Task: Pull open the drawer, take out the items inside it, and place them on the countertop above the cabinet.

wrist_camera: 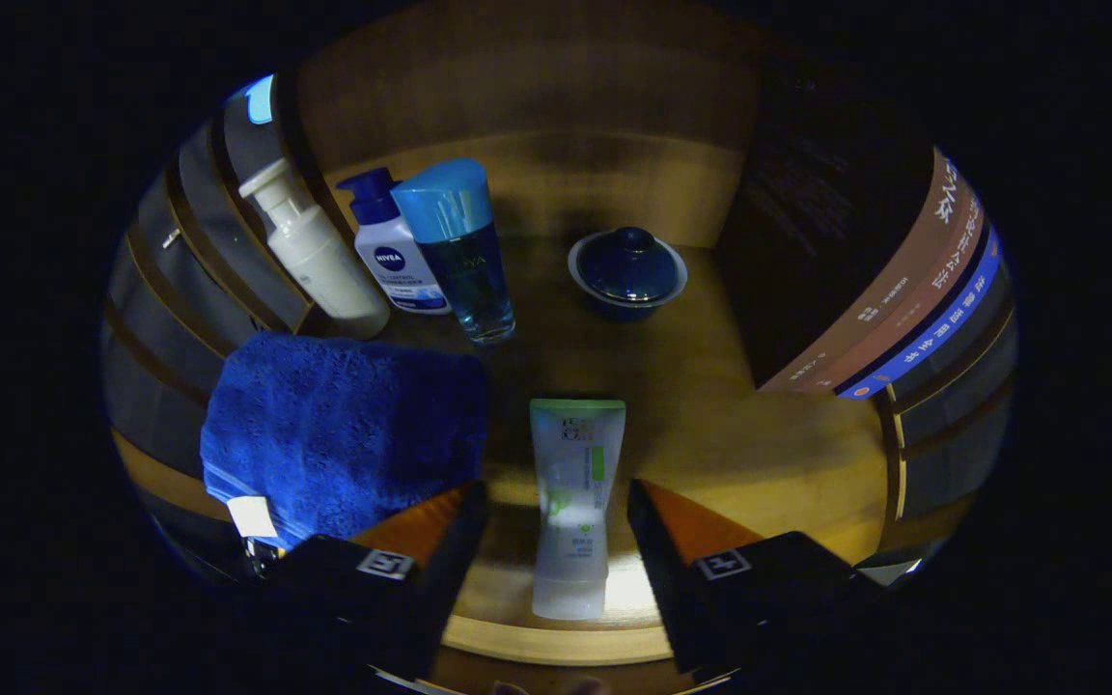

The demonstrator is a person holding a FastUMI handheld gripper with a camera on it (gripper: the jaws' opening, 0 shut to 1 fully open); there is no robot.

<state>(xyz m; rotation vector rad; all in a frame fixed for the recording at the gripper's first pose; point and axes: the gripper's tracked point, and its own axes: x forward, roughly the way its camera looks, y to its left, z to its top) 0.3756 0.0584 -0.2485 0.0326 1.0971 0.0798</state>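
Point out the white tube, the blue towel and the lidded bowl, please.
white tube (572,502): gripper view, middle of its body, between the open fingers.
blue towel (344,430): gripper view, centre of the cloth.
lidded bowl (627,270): gripper view, its lid.

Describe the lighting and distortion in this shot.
Gripper view: dim overall, warm light on the wooden countertop with a bright patch near the tube, which lies between the open gripper fingers; the back wall falls into shadow; fisheye bends the books and shelf edges into curves; the blue towel stays sharp.

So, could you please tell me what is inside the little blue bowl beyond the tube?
Its contents are hidden: a dark blue lid covers the bowl. The tube lies between the open gripper's fingers, untouched.
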